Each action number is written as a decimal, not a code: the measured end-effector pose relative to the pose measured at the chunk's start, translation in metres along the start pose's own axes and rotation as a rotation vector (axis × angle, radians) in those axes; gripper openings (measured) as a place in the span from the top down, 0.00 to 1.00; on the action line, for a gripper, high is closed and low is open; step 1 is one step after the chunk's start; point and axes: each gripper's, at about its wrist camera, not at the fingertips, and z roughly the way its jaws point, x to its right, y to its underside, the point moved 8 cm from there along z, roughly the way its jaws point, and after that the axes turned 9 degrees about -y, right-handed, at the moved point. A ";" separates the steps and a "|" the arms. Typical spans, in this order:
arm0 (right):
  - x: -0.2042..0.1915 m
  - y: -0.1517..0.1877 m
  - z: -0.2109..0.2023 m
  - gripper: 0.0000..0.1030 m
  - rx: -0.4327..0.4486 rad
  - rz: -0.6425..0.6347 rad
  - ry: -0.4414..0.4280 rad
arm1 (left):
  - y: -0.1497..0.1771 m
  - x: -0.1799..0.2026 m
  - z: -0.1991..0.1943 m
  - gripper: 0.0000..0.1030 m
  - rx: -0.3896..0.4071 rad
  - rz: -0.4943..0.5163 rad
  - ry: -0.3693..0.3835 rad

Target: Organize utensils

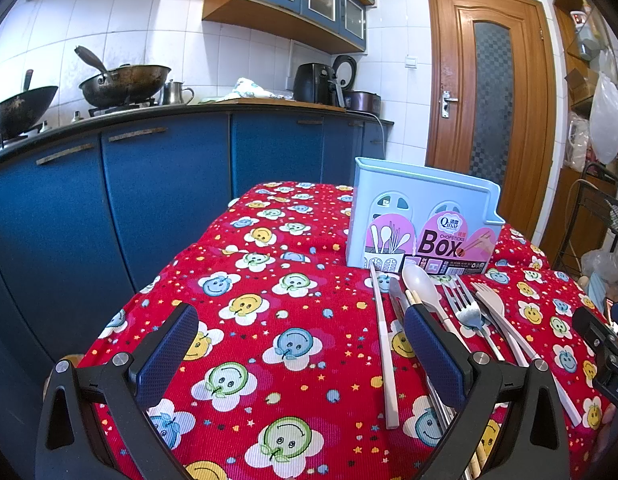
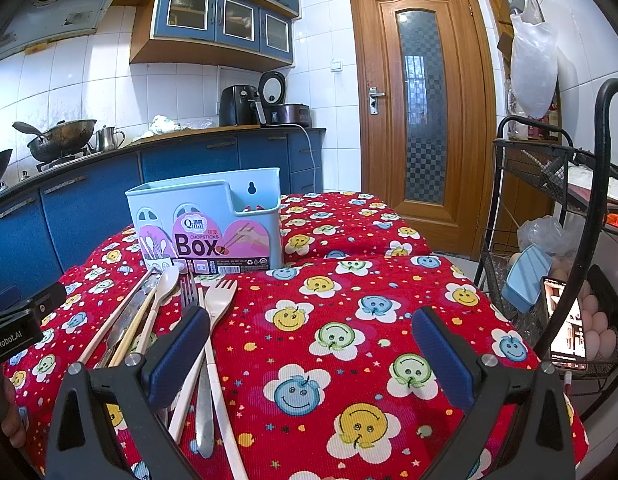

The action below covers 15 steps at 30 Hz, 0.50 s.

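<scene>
Since both grippers hover over the red tablecloth (image 2: 349, 280) w/ nothing held, the step in hand looks like the first pick. Left gripper (image 1: 301, 340) has its jaws spread wide and empty; right gripper (image 2: 313, 344) likewise, spread and empty.

Utensils lie in a loose bunch between the two tools: just outside the left gripper's right finger, and under/around the right gripper's left finger. Chopsticks box (image 2: 207, 224) stands upright straight ahead of the bunch, beyond the jaw tips, nearly touching the utensil heads.

Bunch incl. a white spoon (image 1: 419, 284), a metal fork (image 2: 187, 290), a beige fork (image 2: 219, 300), a pink-white chopstick (image 1: 383, 340) lying a bit apart on the left-jaw side, plus a knife-like piece I can't ID for sure.

To do it well, I'd go for the beige fork: it lies on top. Shift the right gripper so the handle sits between the fingers, not under one. Pinch mid-handle, lift clear, tip it upright, drop handle-down into the box. The lone chopstick is another easy one; a crossed handle may drag along otherwise.
</scene>
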 end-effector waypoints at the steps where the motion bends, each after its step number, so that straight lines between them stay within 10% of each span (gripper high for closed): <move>1: 0.000 0.000 0.000 0.00 0.000 0.000 0.000 | 0.000 0.000 0.000 0.01 0.000 0.000 0.000; 15: 0.001 0.000 -0.001 0.00 -0.001 0.001 -0.001 | -0.001 0.000 0.000 0.01 -0.009 0.001 0.005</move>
